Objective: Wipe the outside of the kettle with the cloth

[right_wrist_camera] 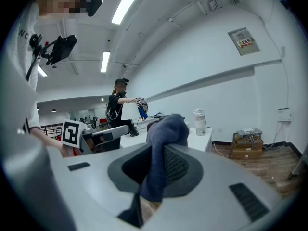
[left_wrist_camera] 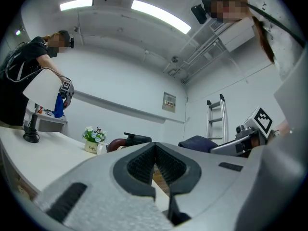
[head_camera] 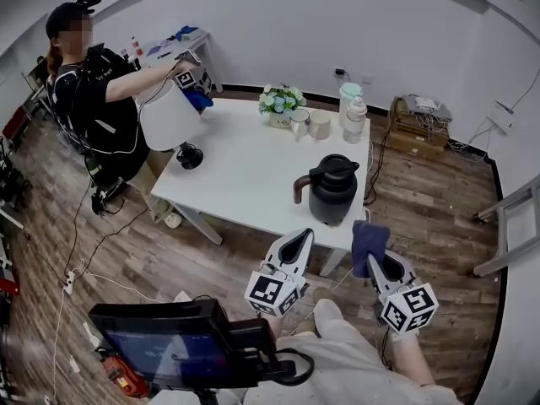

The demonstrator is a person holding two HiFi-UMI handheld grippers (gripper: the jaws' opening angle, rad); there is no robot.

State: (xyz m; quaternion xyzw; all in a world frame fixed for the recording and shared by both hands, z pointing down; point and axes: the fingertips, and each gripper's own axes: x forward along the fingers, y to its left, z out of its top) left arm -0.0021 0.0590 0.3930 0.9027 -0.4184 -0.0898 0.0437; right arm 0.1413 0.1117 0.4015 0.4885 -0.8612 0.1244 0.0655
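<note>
Your right gripper (head_camera: 381, 268) clamps the cloth (head_camera: 369, 241); your left gripper (head_camera: 295, 250) is closed, empty. Press the cloth's free fold flat on the kettle (head_camera: 333, 188) wall without tipping it.

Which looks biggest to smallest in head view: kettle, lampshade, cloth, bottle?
1. kettle and lampshade: about alike, so not ranked.
2. cloth, though it is nearer the camera, so unsure.
3. bottle.

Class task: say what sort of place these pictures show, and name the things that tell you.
Probably a lab or office room set up for recording, not a home: another person also works with a marker-cube gripper, cables trail across the wood floor, and a stepladder stands by the wall.
</note>
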